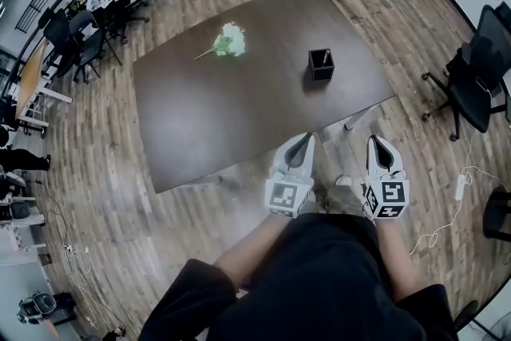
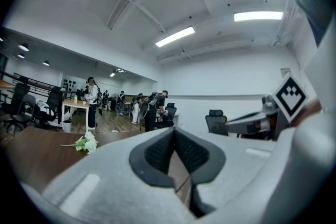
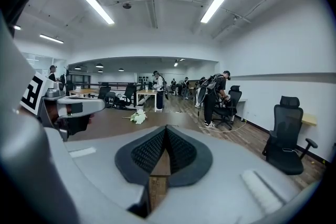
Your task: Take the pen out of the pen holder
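Note:
A black square pen holder (image 1: 321, 64) stands on the dark brown table (image 1: 207, 116), right of its middle; a thin dark pen seems to stick up in it, too small to be sure. My left gripper (image 1: 301, 144) hangs just off the table's near edge, well short of the holder, jaws together and empty. My right gripper (image 1: 375, 145) is level with it to the right, over the floor, also shut and empty. The left gripper (image 2: 174, 132) and the right gripper (image 3: 166, 129) show their pads meeting at the tips. The holder is hidden in both gripper views.
A bunch of white flowers (image 1: 230, 40) lies on the far left part of the table, flowers (image 2: 85, 142) (image 3: 139, 117) also showing in both gripper views. A black office chair (image 1: 477, 76) stands to the right. Cables run over the wooden floor (image 1: 104, 172). People stand at desks far behind.

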Motion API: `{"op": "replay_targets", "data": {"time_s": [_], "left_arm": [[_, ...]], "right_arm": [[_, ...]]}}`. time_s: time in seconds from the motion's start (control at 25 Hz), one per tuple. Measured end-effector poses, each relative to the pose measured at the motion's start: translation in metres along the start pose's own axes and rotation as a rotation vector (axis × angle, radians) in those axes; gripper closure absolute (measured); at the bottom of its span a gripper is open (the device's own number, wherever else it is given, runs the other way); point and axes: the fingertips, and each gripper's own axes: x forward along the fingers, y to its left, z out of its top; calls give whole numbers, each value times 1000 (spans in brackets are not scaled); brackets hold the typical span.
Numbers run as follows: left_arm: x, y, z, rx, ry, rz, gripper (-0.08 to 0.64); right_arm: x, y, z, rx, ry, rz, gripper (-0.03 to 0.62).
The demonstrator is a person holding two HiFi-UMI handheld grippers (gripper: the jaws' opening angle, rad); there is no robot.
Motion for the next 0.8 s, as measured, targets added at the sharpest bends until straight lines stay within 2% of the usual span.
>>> {"op": "replay_targets", "data": {"time_s": [0.44, 0.64, 0.8], "left_arm": [[70, 16, -22, 44, 48, 6, 557], [124, 39, -20, 26, 61, 25, 557], [173, 52, -33, 43, 102, 14, 557]], "right_arm": [[73, -45, -4, 26, -13, 40, 591], [124, -69, 10, 37, -8, 75, 591], [162, -89, 11, 64, 21, 104, 591]]}}
